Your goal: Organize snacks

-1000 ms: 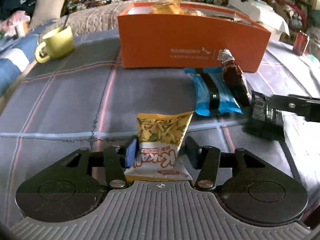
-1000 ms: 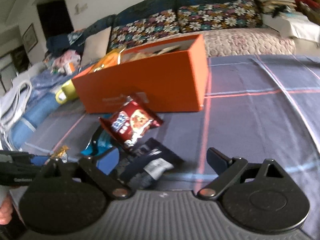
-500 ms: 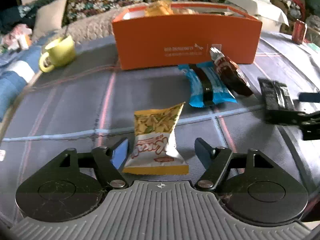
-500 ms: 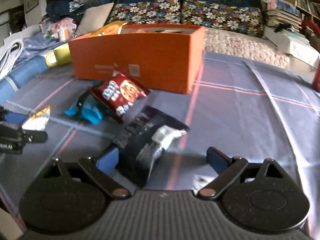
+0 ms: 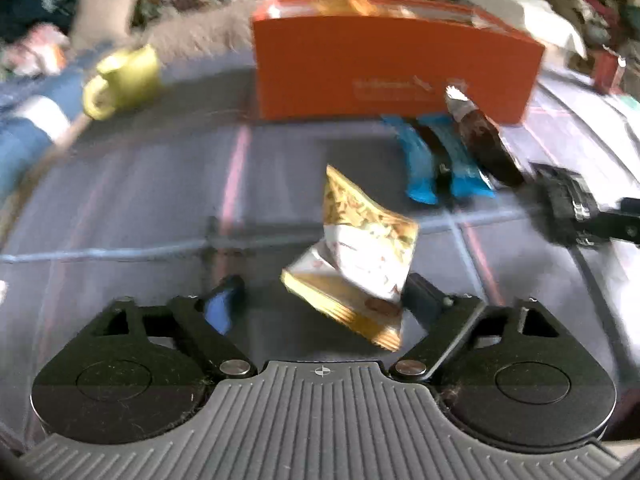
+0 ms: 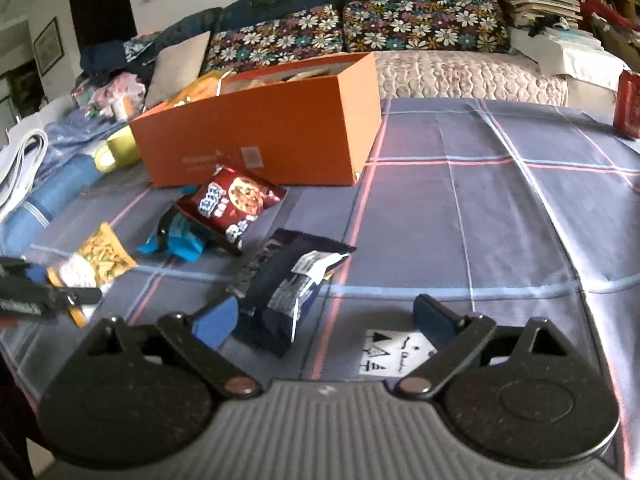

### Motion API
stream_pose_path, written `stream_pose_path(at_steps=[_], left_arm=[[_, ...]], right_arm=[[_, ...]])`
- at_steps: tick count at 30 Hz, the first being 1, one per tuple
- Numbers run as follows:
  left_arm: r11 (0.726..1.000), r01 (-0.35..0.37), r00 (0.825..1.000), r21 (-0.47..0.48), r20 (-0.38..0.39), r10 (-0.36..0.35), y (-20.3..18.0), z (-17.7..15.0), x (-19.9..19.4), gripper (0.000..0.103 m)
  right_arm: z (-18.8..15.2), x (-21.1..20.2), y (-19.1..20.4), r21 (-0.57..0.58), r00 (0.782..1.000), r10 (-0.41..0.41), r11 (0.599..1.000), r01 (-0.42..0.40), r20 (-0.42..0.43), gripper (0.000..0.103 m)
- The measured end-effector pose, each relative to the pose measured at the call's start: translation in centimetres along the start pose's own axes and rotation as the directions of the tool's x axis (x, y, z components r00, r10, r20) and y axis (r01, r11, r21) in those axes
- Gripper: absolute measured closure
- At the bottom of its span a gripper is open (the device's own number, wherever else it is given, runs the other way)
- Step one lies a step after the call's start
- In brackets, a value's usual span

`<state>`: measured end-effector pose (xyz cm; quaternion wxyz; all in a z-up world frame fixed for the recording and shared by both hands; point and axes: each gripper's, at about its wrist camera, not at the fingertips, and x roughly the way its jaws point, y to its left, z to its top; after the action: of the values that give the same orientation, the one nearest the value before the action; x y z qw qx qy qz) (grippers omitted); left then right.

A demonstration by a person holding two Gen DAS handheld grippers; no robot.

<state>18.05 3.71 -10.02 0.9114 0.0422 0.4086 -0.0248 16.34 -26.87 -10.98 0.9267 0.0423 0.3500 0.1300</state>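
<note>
An orange box point(image 5: 396, 68) with snacks inside stands at the back of the table; it also shows in the right wrist view point(image 6: 264, 136). My left gripper point(image 5: 322, 300) is open; a yellow snack bag point(image 5: 360, 260) lies tilted between its fingers, against the right finger. My right gripper point(image 6: 320, 316) is open around a black snack pack point(image 6: 288, 284) that lies by its left finger. A blue wrapper point(image 5: 436, 160) and a dark red cookie bag point(image 6: 232, 200) lie in front of the box. The yellow bag also shows in the right wrist view point(image 6: 96, 260).
A yellow-green mug point(image 5: 124, 80) stands left of the box. A red can point(image 6: 628, 104) stands at the far right. A white card point(image 6: 396, 354) lies on the checked tablecloth point(image 6: 500, 220) by my right gripper. A sofa with flowered cushions point(image 6: 420, 24) is behind the table.
My left gripper opened wide and let the yellow bag go; the bag tipped to the right. My right gripper moved in around the black pack and stays open.
</note>
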Motion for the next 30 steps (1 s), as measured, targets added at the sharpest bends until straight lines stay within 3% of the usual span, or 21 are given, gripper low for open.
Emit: stream_pose_path(at_steps=[1,3,4,8,13,16,19,22,23,25,26,27,30], left_arm=[[1.0,-0.008,1.0,0.0,-0.002,0.008,-0.1,0.1,0.0,0.032],[1.0,0.003,1.0,-0.011,-0.009,-0.003,0.0,0.4,-0.3,0.048],[1.0,0.015,1.0,-0.018,-0.003,-0.015,0.1,0.5,-0.7,0.047],[0.998,0.033,0.997,-0.059,0.076,-0.028,0.8,0.5,-2.6,0.028],[0.999,-0.006,0.998,-0.047,0.068,0.009,0.6,1.2,-1.9,0.028],[0.999,0.018,0.998,-0.051,0.064,-0.015,0.2,1.3,-1.2,0.028],[1.0,-0.005,0.998,-0.006,0.07,0.005,-1.0,1.3,0.3,0.028],[0.999,-0.027,0.998,0.035,0.063,0.025,-2.0,1.3,1.4,0.041],[0.999,-0.023,0.997,0.039,0.075,0.021,-2.2,1.2,1.4,0.045],[0.999,-0.014,0.996,0.048,0.084,0.01,-2.5,1.0,1.2,0.055],[0.999,-0.01,0.996,0.053,0.085,0.005,-2.6,0.9,1.0,0.065],[0.998,-0.003,0.997,0.057,0.082,-0.001,-2.6,0.7,0.8,0.076],[0.998,0.004,0.997,0.069,0.074,-0.01,-2.8,0.1,-0.1,0.085]], right_arm=[[-0.1,0.0,-0.1,0.01,1.0,0.002,1.0,-0.002,0.003,0.009],[-0.1,-0.3,-0.5,0.033,1.0,0.006,0.999,-0.006,0.013,0.009],[0.0,-0.4,-0.6,0.047,1.0,0.011,0.999,-0.013,0.023,0.009],[0.6,-0.4,-0.2,0.059,0.998,0.042,0.997,-0.045,0.043,0.009],[1.5,2.2,2.6,-0.01,0.999,0.048,0.999,-0.048,0.002,0.009],[1.7,3.7,4.1,-0.086,1.0,-0.025,0.996,0.024,-0.009,0.009],[1.8,4.4,4.5,-0.123,0.998,-0.064,0.99,0.063,-0.006,0.009],[1.6,4.1,4.4,-0.153,0.997,-0.071,0.986,0.068,-0.011,0.012],[1.5,3.9,4.4,-0.168,0.997,-0.078,0.983,0.076,-0.008,0.018],[1.4,3.1,4.3,-0.177,0.998,-0.066,0.982,0.064,-0.007,0.04],[1.3,2.7,4.0,-0.175,0.998,-0.058,0.983,0.056,-0.01,0.043],[1.1,2.4,3.9,-0.175,0.999,-0.05,0.983,0.047,-0.013,0.043],[0.2,1.1,3.7,-0.193,0.999,-0.036,0.981,0.032,-0.02,0.043]])
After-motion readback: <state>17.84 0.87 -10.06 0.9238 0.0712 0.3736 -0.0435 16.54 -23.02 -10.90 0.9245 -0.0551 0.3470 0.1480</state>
